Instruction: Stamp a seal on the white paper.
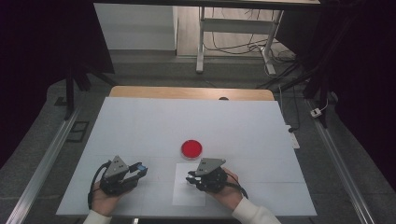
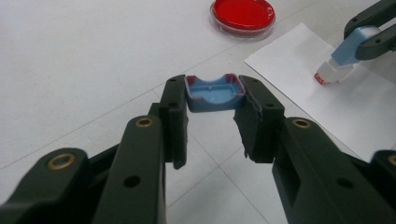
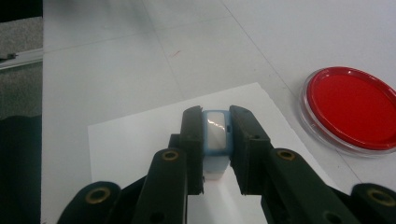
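My left gripper (image 2: 214,100) is shut on a small blue cap (image 2: 215,92) with red-stained edges, held just above the table, hollow side up. In the high view that gripper (image 1: 139,170) sits at the front left. My right gripper (image 3: 215,122) is shut on a light blue stamp (image 3: 215,135). In the left gripper view the stamp (image 2: 344,55) slants down, and its white, red-inked end touches a white sheet of paper (image 2: 355,109). A round clear dish with red filling (image 1: 192,148) lies just beyond the paper (image 1: 188,197).
The white table top (image 1: 140,126) stretches far beyond both hands, with a wooden edge (image 1: 187,92) at the back. The red dish (image 3: 352,109) lies close to the right of the stamp. Metal rails and cables run along the floor on both sides.
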### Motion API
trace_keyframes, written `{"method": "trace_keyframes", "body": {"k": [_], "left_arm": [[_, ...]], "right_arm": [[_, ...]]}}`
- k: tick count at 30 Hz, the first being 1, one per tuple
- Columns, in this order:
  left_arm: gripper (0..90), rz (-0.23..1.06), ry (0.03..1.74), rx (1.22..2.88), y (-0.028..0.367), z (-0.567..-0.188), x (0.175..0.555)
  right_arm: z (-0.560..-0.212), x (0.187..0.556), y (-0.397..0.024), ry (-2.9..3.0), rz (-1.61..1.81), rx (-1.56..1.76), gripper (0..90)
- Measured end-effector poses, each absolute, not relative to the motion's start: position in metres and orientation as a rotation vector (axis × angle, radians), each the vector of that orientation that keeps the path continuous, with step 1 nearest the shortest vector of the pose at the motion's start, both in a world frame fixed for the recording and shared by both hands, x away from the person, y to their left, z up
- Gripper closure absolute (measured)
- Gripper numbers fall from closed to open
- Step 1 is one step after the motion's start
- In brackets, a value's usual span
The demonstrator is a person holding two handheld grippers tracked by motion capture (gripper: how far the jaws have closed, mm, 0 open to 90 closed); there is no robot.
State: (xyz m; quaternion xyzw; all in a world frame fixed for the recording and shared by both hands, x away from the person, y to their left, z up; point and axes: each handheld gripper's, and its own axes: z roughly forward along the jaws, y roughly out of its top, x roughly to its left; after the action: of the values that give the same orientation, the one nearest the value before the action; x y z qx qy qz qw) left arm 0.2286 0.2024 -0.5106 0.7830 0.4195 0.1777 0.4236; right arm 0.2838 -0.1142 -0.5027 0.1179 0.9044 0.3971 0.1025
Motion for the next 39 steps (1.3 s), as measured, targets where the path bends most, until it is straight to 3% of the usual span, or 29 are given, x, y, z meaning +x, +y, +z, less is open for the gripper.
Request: {"method": "trace_keyframes", "body": {"k": [39], "left_arm": [[64.6,0.444,1.051,1.968,0.2004,-0.5116,0.2284]], "right_arm": [[-0.5077,0.2819,-0.1077,2.678,1.089,0.341,75.4]]}}
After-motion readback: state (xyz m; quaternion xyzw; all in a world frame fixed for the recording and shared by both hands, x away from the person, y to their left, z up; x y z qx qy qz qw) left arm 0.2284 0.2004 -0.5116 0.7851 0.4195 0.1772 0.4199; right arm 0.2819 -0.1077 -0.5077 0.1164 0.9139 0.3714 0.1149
